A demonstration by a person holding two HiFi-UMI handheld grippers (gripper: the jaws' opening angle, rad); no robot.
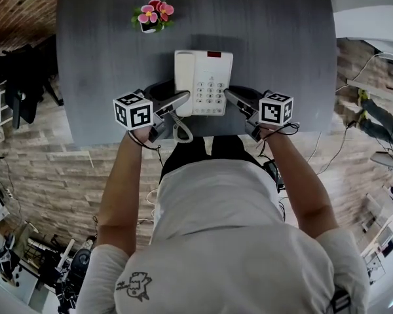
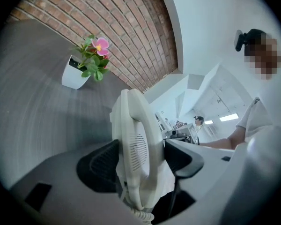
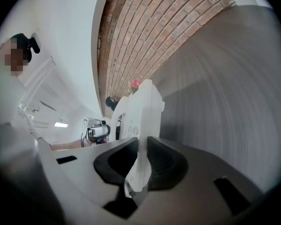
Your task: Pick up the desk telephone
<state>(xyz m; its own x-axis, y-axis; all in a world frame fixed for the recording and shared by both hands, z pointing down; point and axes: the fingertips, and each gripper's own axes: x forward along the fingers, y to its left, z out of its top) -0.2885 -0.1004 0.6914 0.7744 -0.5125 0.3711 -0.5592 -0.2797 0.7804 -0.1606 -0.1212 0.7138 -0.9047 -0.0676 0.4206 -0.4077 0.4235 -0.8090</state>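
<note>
Nothing legible. Keypad markings on the telephone (image 1: 204,82) were too small to read; the shirt print (image 1: 137,285) was a graphic, no letters made out.

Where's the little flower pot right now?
In the head view, the flower pot stands on the grey table near its far edge, beyond the desk telephone and a bit left of it.

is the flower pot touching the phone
No, the pot stands apart from the phone, with bare table between them.
</note>
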